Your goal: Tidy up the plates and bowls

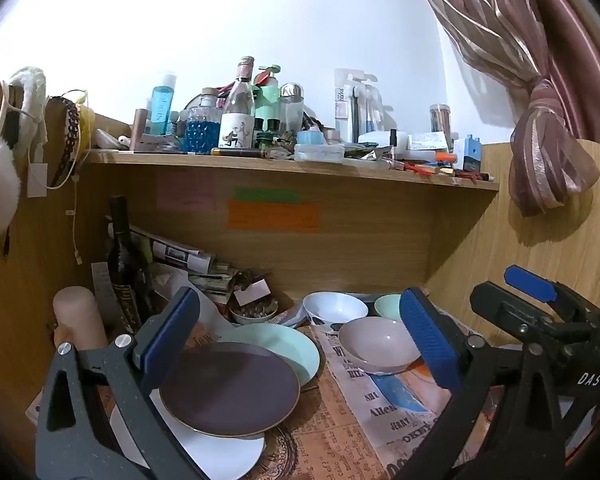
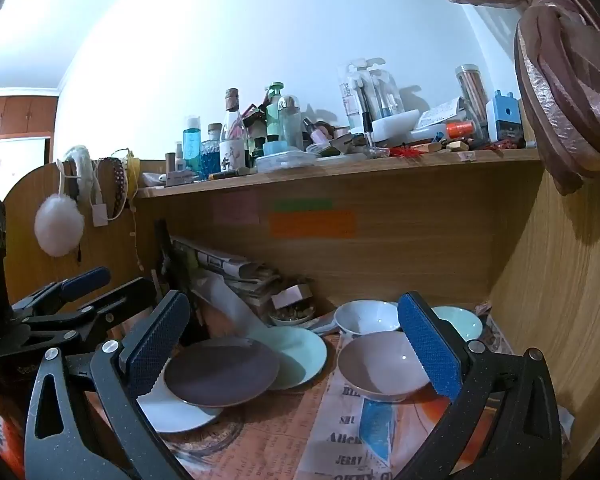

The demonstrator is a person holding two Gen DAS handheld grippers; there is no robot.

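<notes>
Three plates lie overlapped on the newspaper-covered desk (image 1: 340, 432): a brown plate (image 1: 230, 388) on top, a white plate (image 1: 220, 452) partly under its near edge, and a mint plate (image 1: 288, 344) partly under its far right edge. Right of the brown plate stand three bowls: a pink bowl (image 1: 376, 344) nearest, with a white bowl (image 1: 334, 310) and a mint bowl (image 1: 388, 305) just behind it. Both grippers hover over the near edge of the desk with fingers spread wide and nothing between them; the left gripper (image 1: 300, 340) frames the brown plate and pink bowl, and the right gripper (image 2: 296, 344) does likewise. Above the plates, a wooden shelf (image 1: 300, 172) carries crowded bottles and jars.
</notes>
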